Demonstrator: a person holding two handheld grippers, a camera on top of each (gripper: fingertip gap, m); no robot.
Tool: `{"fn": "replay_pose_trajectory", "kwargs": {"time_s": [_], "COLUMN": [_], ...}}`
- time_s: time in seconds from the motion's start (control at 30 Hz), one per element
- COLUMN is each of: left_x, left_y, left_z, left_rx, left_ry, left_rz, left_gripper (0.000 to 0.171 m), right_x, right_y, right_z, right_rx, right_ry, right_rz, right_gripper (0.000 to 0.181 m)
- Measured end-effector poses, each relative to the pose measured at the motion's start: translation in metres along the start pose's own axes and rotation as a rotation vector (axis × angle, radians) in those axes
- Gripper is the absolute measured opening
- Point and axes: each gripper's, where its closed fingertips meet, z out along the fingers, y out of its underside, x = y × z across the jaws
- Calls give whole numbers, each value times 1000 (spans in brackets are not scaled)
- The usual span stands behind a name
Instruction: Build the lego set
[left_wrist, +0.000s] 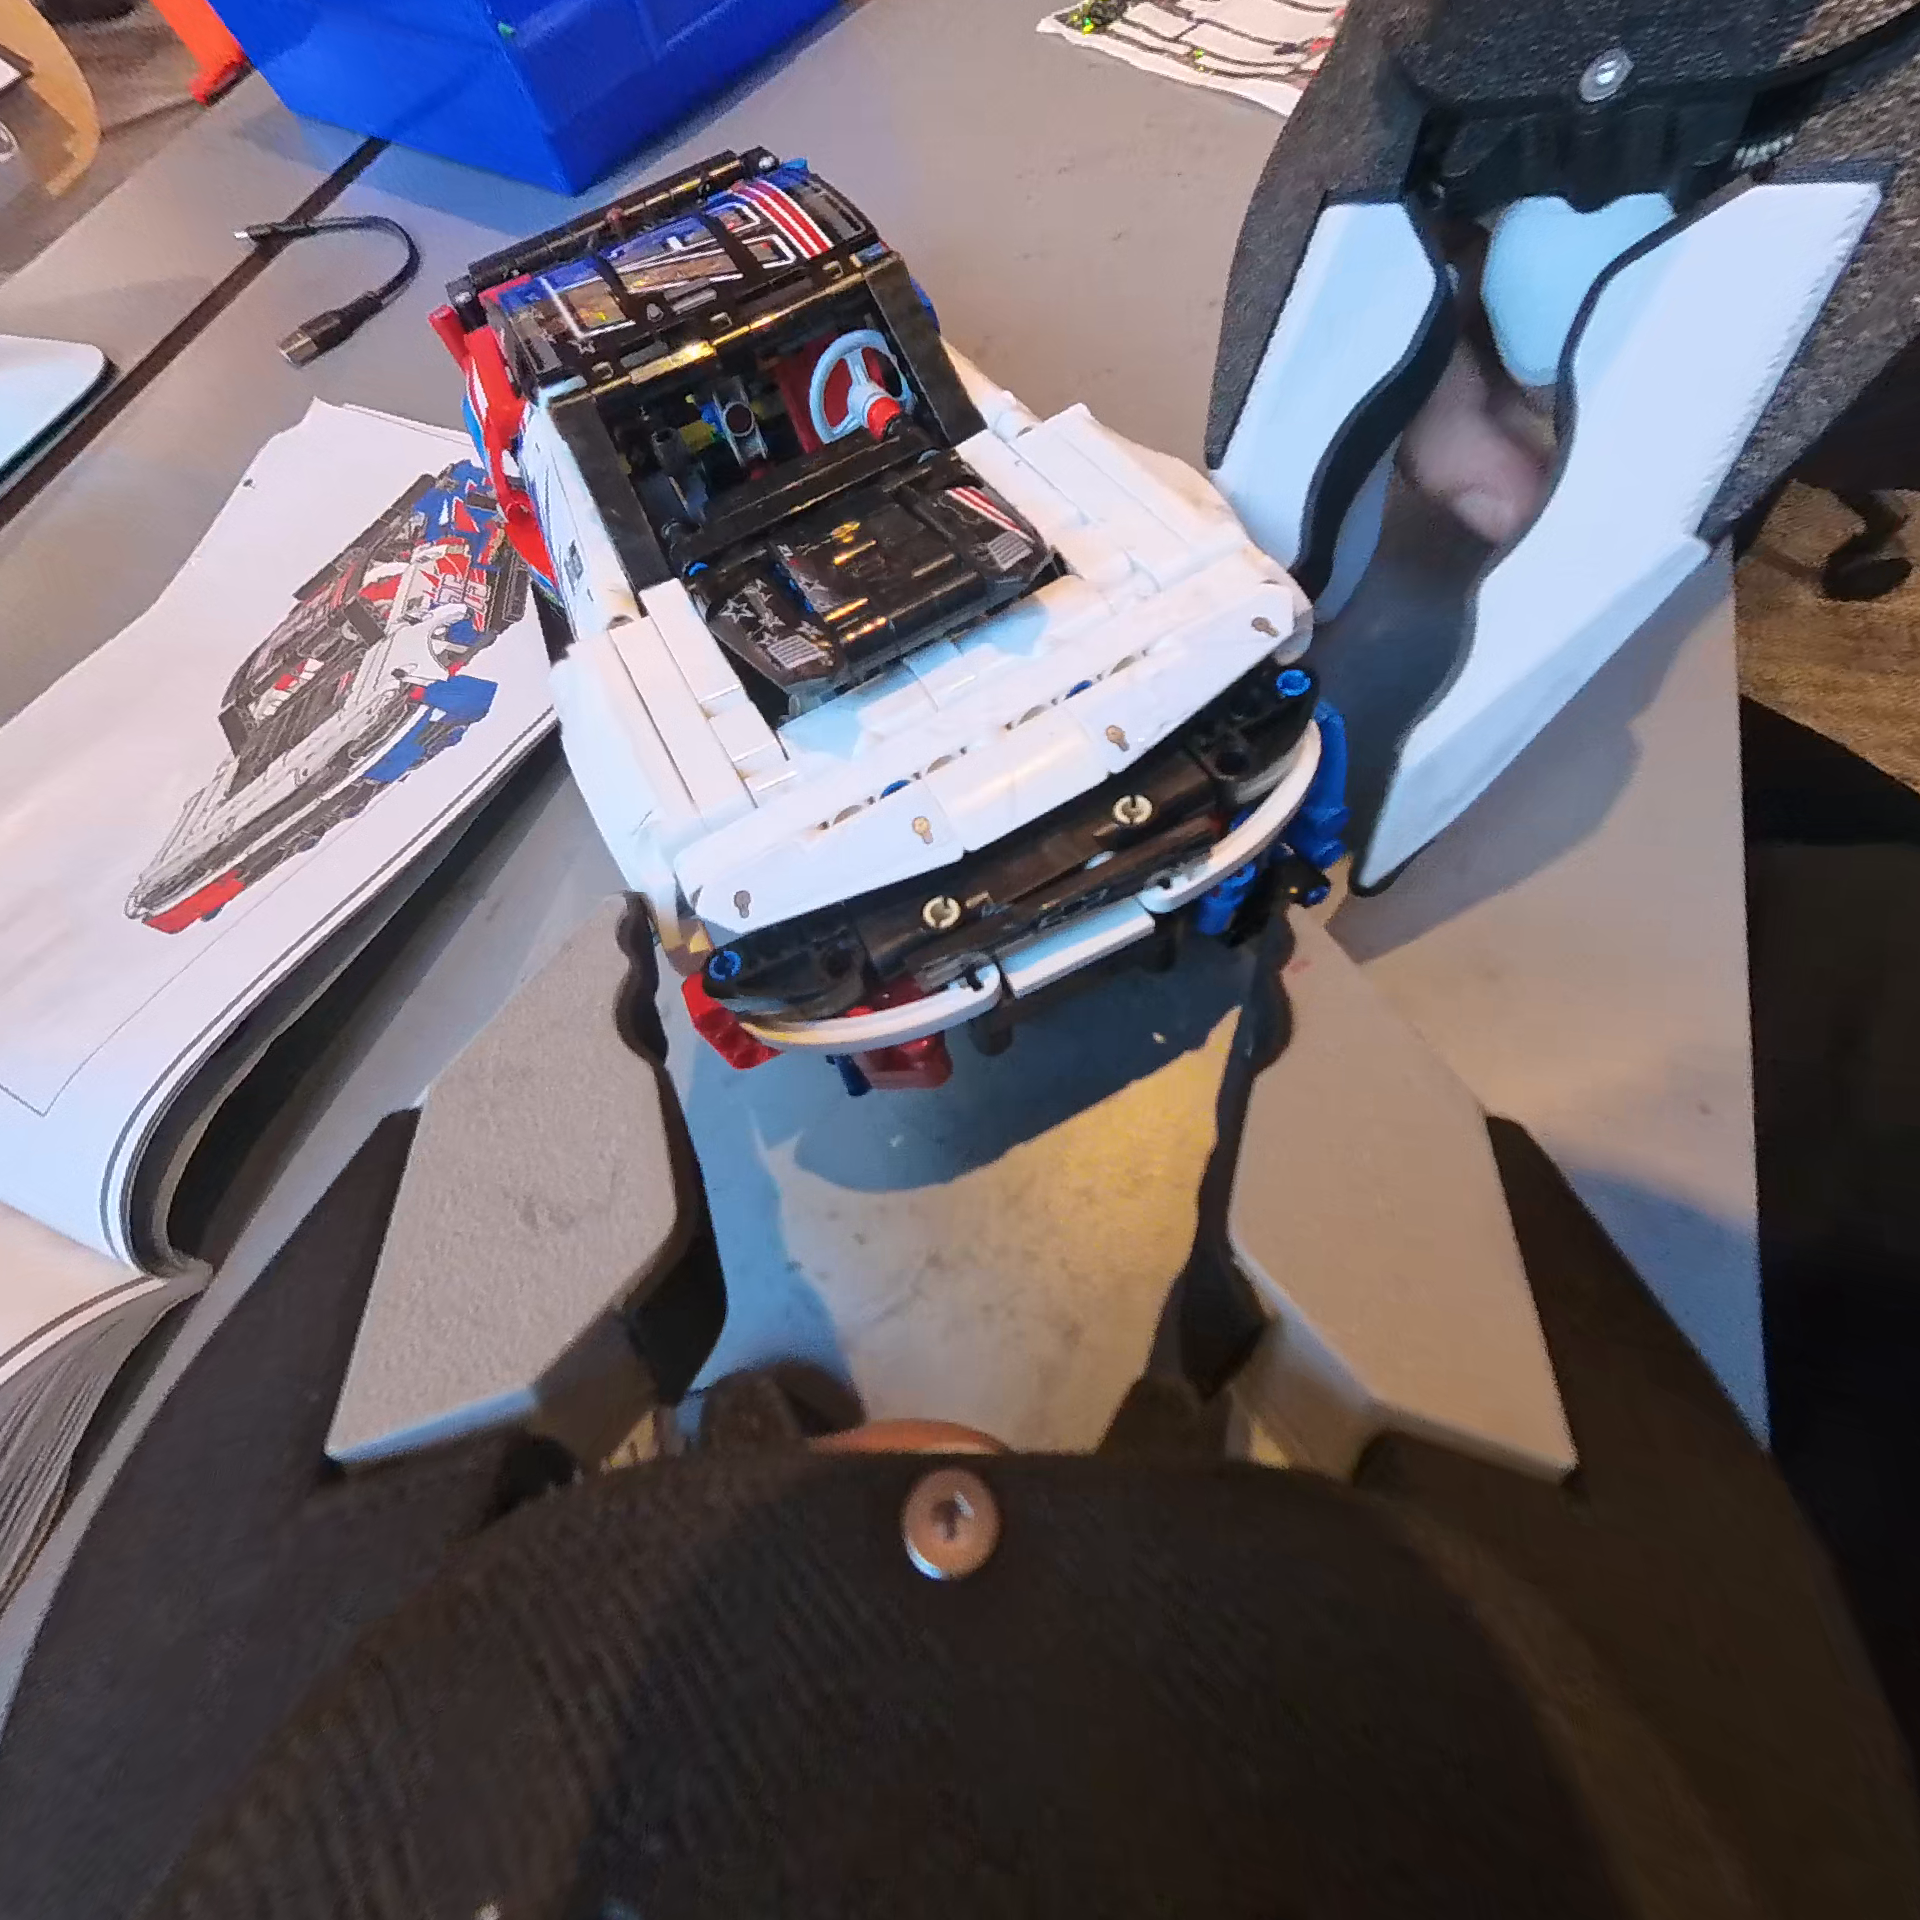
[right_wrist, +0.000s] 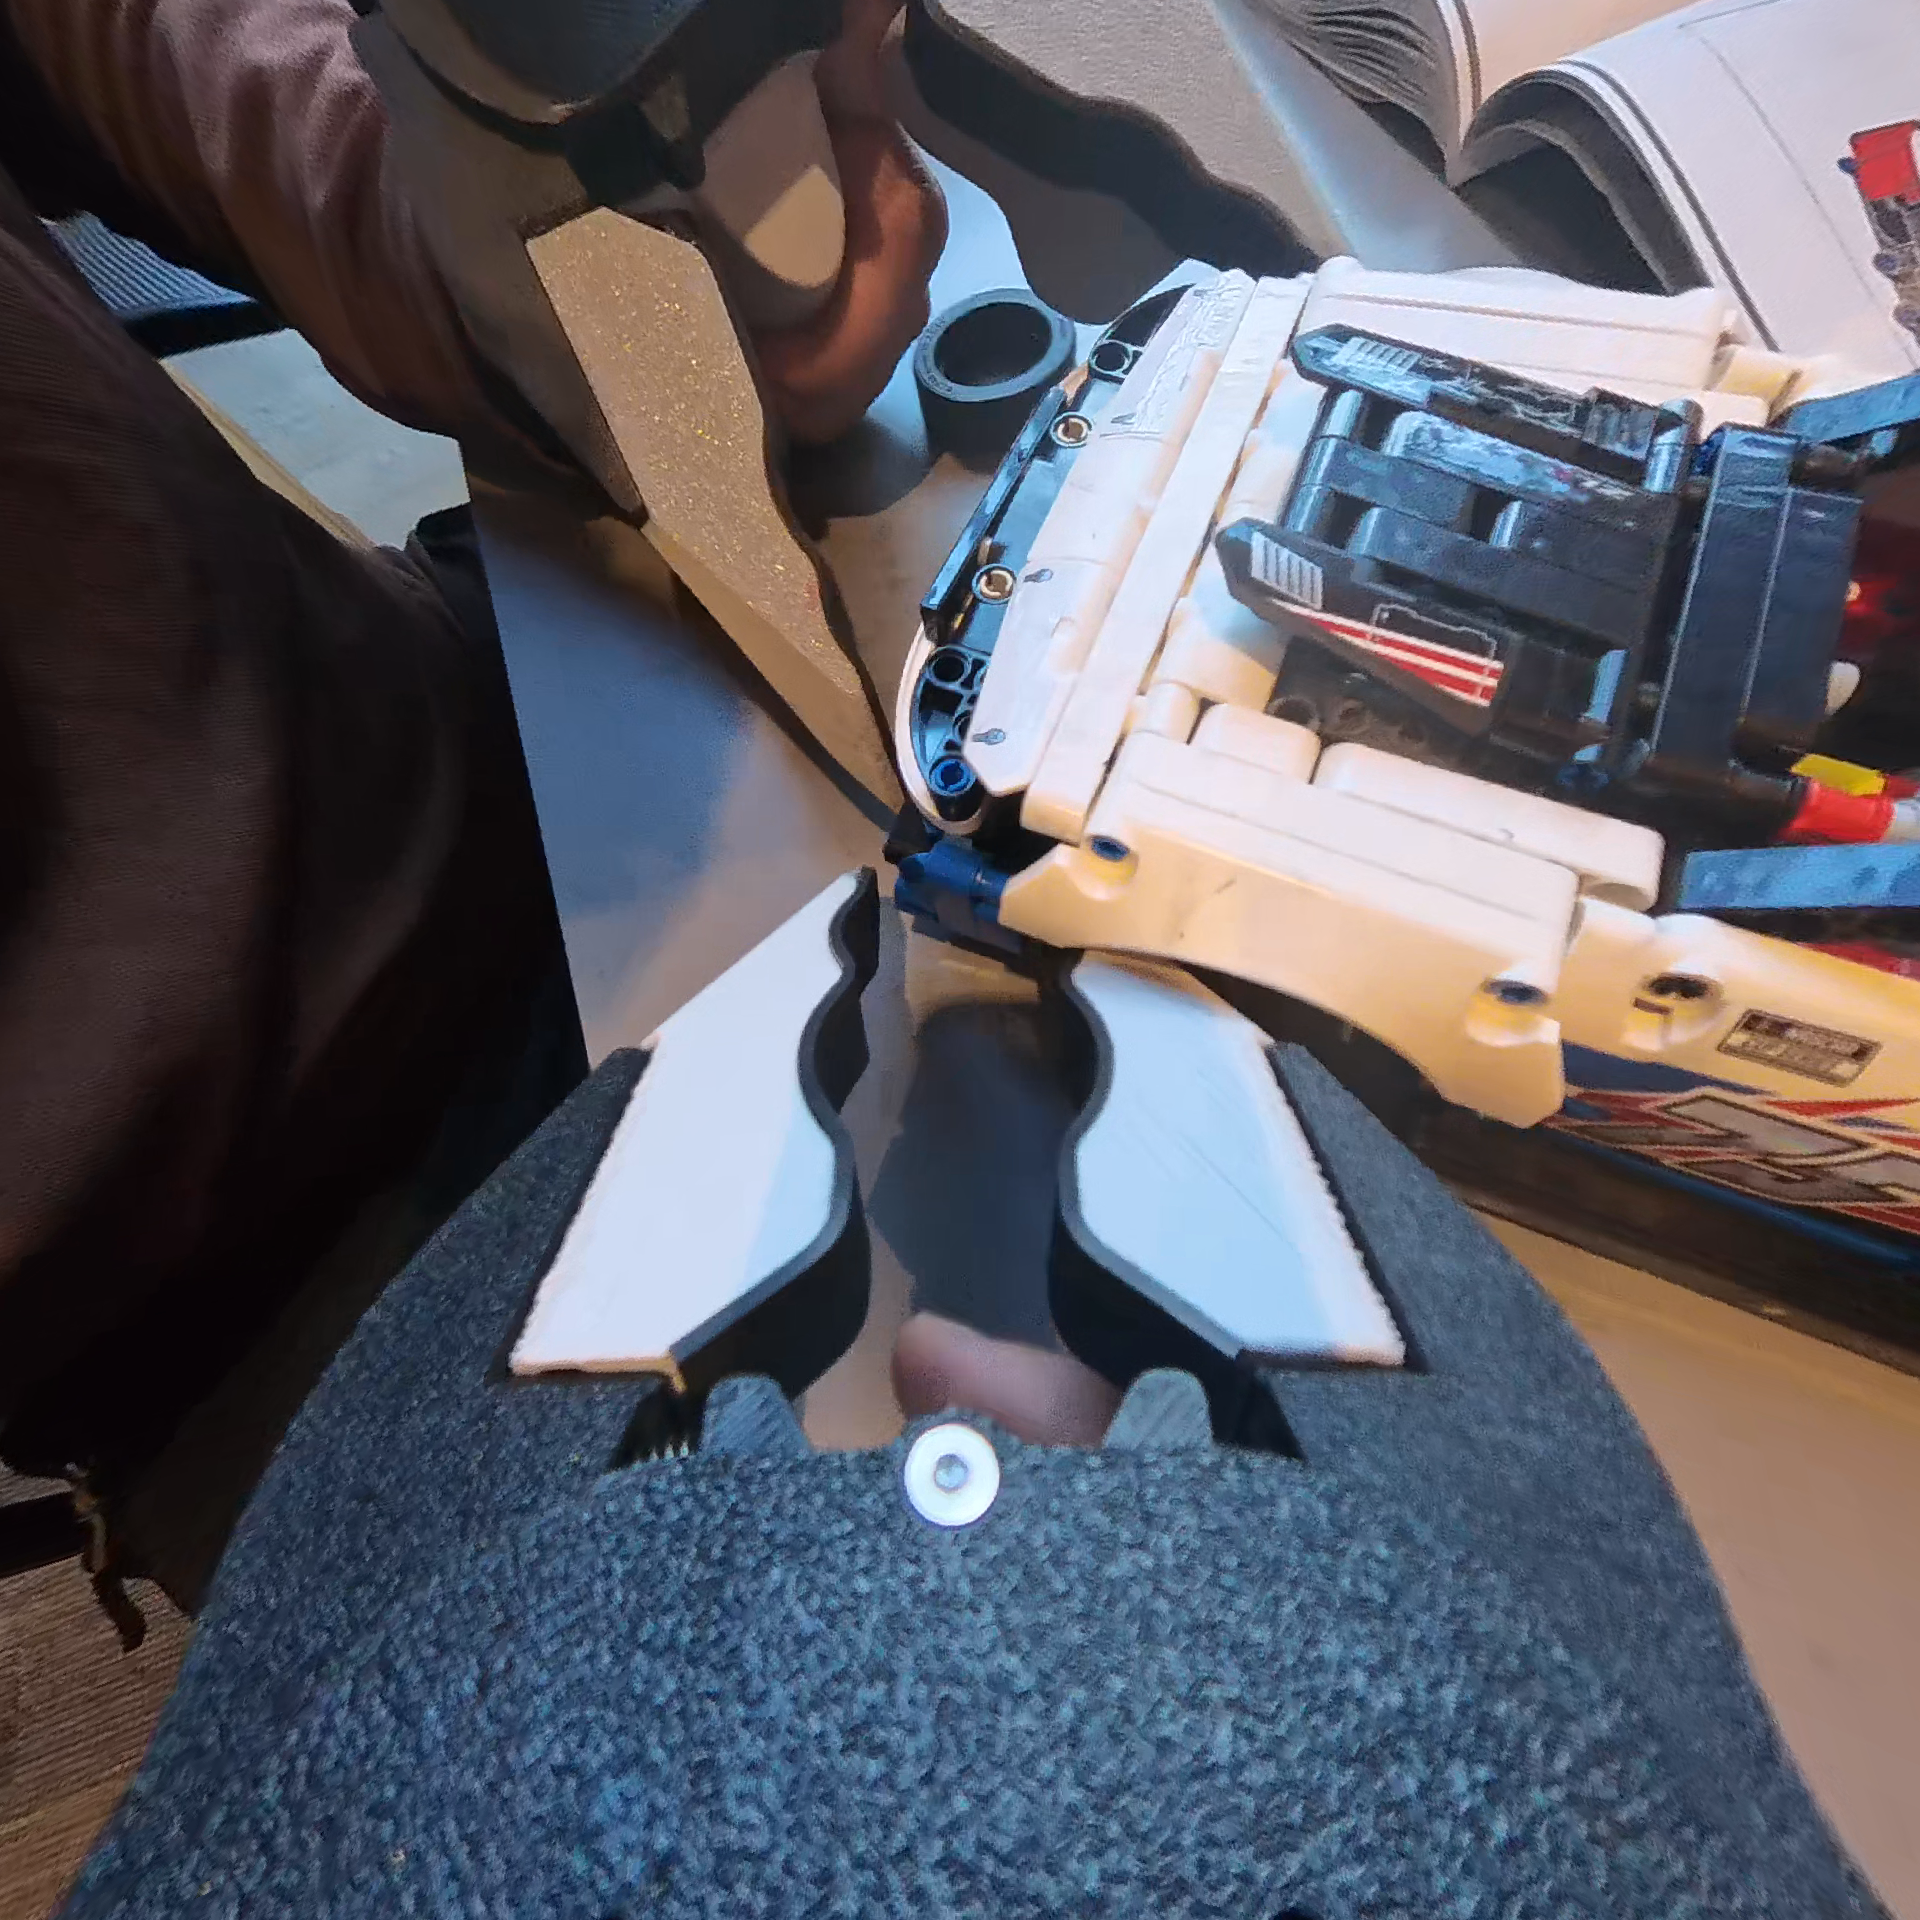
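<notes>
Holding our left gripper (left_wrist: 956, 935) spread wide, we have its two fingers standing either side of the nose of the lego car (left_wrist: 883, 582), level with the front bumper; nothing is pinched, and we cannot tell whether the pads touch the bumper's ends or only sit just beside them. The car stands on its underside on the grey table (left_wrist: 1039, 1247), nose toward us, white bodywork around a black hood and a dark cabin with a white steering wheel (left_wrist: 860, 390).

Our right gripper (right_wrist: 966, 945) is parted to a moderate gap and holds nothing. Its fingertips reach the front corner of the car, just under the white fender (right_wrist: 1299, 904) and beside a blue connector (right_wrist: 956, 878); the right-hand finger (right_wrist: 1174, 1143) lies close against the fender's lower edge, though contact is unclear.

An open instruction booklet (left_wrist: 260, 727) lies on the table just beside the car. A small black tyre (right_wrist: 995, 358) rests on the table near the bumper, beside the person's hand (right_wrist: 862, 260). A blue bin (left_wrist: 520, 73) and a black cable (left_wrist: 343, 281) sit beyond the car.
</notes>
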Motion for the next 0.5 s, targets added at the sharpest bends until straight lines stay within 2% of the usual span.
{"fn": "replay_pose_trajectory", "kwargs": {"time_s": [0.3, 0.5], "left_x": [-4, -5], "left_y": [-2, -1], "left_z": [2, 3], "left_rx": [-2, -7], "left_ry": [-31, -19], "left_rz": [-38, -66], "left_gripper": [110, 109], "right_x": [1, 2], "right_y": [-4, -5], "right_z": [-1, 0], "right_rx": [21, 28], "right_ry": [-3, 30], "right_rz": [21, 10], "right_gripper": [40, 39]}}
